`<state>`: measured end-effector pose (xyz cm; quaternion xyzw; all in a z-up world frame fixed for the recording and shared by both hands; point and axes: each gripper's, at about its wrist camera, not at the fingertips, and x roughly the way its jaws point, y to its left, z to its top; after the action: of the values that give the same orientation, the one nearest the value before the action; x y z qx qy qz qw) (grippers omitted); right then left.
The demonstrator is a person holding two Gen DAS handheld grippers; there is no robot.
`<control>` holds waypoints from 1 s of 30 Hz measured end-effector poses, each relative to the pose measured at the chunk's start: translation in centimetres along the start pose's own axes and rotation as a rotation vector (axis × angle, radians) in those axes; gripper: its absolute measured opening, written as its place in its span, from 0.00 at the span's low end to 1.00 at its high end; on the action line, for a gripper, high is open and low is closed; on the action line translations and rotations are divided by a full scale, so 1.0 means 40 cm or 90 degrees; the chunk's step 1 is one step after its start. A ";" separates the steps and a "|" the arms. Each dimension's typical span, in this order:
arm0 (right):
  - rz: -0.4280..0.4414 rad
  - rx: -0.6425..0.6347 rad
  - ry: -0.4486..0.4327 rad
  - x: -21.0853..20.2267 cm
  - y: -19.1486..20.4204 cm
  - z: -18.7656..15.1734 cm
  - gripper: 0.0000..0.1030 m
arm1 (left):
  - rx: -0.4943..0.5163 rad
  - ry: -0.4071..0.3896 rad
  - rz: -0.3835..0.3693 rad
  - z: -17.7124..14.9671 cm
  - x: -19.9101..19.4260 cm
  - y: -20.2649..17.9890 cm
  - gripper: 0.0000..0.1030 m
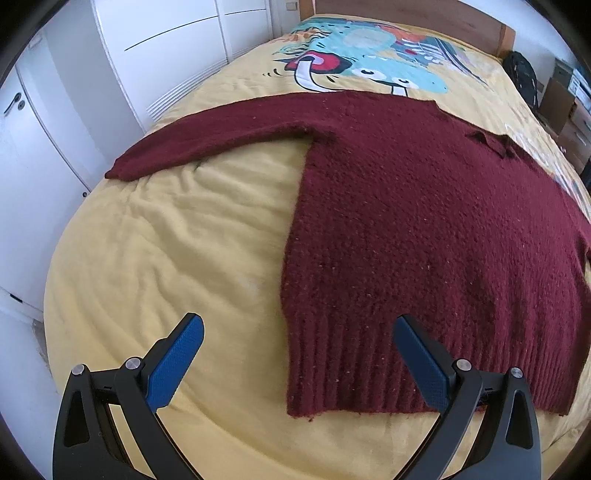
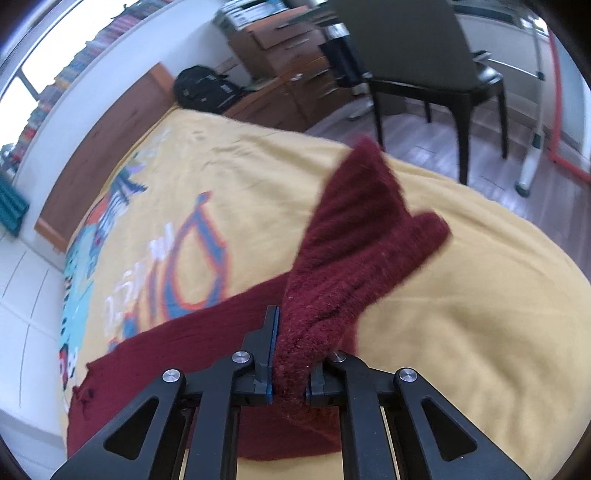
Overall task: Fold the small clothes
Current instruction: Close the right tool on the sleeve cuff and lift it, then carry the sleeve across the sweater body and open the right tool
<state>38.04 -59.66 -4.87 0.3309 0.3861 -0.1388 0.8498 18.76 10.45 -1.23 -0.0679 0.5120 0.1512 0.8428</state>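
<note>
A dark red knitted sweater (image 1: 424, 229) lies flat on the yellow bedspread (image 1: 166, 251), one sleeve (image 1: 207, 136) stretched out to the left. My left gripper (image 1: 295, 332) hovers open over the ribbed hem's left corner, with one blue pad above the bedspread and the other above the hem. In the right wrist view my right gripper (image 2: 291, 325) is shut on the cuff end of the other sleeve (image 2: 351, 251), which is lifted off the bed and bunched between the pads. The rest of the sweater (image 2: 177, 350) trails to the lower left.
The bedspread carries a colourful cartoon print (image 1: 369, 62) near the wooden headboard (image 1: 406, 14). White wardrobe doors (image 1: 55, 129) stand left of the bed. On the right are a black bag (image 2: 203, 88), wooden drawers (image 2: 288, 48) and a dark chair (image 2: 424, 62) on the wood floor.
</note>
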 end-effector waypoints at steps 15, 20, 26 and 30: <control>0.096 -0.112 0.135 0.104 0.466 -0.182 0.10 | -0.045 -0.017 -0.009 -0.014 -0.011 0.159 0.98; 0.133 -0.169 0.168 0.132 0.667 -0.280 0.10 | -0.068 -0.014 -0.008 -0.023 -0.007 0.219 0.98; 0.177 -0.221 0.198 0.161 0.882 -0.385 0.10 | -0.097 -0.010 -0.002 -0.041 0.002 0.286 0.98; 0.203 -0.254 0.210 0.165 0.979 -0.440 0.10 | -0.124 -0.004 0.001 -0.057 0.010 0.333 0.98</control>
<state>51.74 -18.68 -0.48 0.2316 0.4815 0.1308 0.8351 12.70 22.49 -2.11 -0.1488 0.4920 0.2010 0.8339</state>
